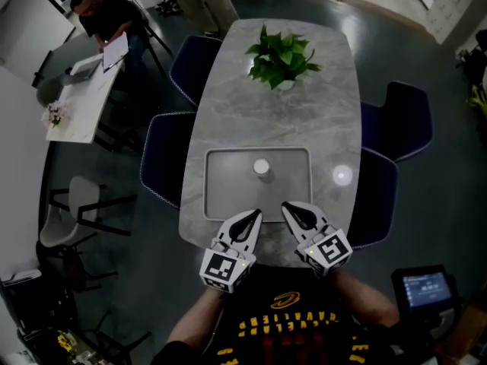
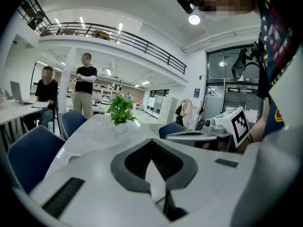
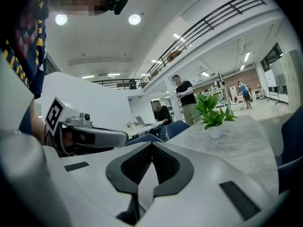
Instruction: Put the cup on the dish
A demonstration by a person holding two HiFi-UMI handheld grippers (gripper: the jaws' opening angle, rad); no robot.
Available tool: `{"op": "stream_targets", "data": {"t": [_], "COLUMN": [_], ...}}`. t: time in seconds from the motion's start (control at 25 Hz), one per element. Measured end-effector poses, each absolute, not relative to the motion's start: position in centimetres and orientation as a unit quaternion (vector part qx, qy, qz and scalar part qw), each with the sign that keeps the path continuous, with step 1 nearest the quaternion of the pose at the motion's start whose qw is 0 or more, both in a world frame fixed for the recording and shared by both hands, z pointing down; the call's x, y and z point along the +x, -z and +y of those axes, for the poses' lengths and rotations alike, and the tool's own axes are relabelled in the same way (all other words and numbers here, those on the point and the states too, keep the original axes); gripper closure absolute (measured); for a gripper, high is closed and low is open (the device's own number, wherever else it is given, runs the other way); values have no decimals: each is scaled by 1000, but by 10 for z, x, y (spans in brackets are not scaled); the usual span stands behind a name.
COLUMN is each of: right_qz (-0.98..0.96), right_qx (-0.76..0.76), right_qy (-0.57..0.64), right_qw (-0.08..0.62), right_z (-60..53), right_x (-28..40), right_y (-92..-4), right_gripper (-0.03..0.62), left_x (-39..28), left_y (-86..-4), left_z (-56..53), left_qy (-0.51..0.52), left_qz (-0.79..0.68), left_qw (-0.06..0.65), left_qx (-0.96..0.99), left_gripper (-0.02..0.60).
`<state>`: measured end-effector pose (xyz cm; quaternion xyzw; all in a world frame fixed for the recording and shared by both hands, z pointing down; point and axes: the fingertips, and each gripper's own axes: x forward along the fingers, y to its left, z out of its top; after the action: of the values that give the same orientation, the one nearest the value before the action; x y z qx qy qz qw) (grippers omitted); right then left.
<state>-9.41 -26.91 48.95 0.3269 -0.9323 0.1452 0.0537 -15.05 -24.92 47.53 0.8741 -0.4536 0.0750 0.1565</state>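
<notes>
Hovering clenched and empty at the grey marble surface (image 1: 289, 120) edge, left claw (image 1: 255, 216) and right claw (image 1: 288, 207) should open before reaching; small white cup (image 1: 262, 167) stands on grey rectangular tray (image 1: 221, 196); round white dish (image 1: 342, 175) lies just right of the tray.

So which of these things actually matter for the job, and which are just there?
For the job: white cup; grey tray under it, probably the dish; left gripper and right gripper, fingers shut, empty.
Just there: potted plant; blue chairs; side desk with laptop.
</notes>
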Motion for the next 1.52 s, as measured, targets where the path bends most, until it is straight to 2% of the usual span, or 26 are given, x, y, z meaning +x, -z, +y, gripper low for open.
{"op": "stream_targets", "data": {"t": [0.2, 0.32, 0.8, 1.52], "right_qz": [-938, -925, -941, -945], "right_qx": [320, 340, 326, 318], "right_qy": [-124, -158, -70, -57], "right_qw": [58, 63, 50, 38], "right_z": [-254, -250, -236, -228], "right_x": [-93, -91, -65, -56], "right_y": [-485, -480, -457, -453], "right_gripper": [588, 588, 588, 588], "left_x": [-138, -127, -103, -94], "left_y": [-478, -480, -468, -479], "left_z": [-227, -217, -211, -205], "left_qy": [-73, -70, -61, -71], "left_qz": [-457, -453, -459, -462], "left_qw": [183, 193, 166, 182], "left_qx": [867, 867, 871, 865], "left_gripper": [581, 581, 581, 581]}}
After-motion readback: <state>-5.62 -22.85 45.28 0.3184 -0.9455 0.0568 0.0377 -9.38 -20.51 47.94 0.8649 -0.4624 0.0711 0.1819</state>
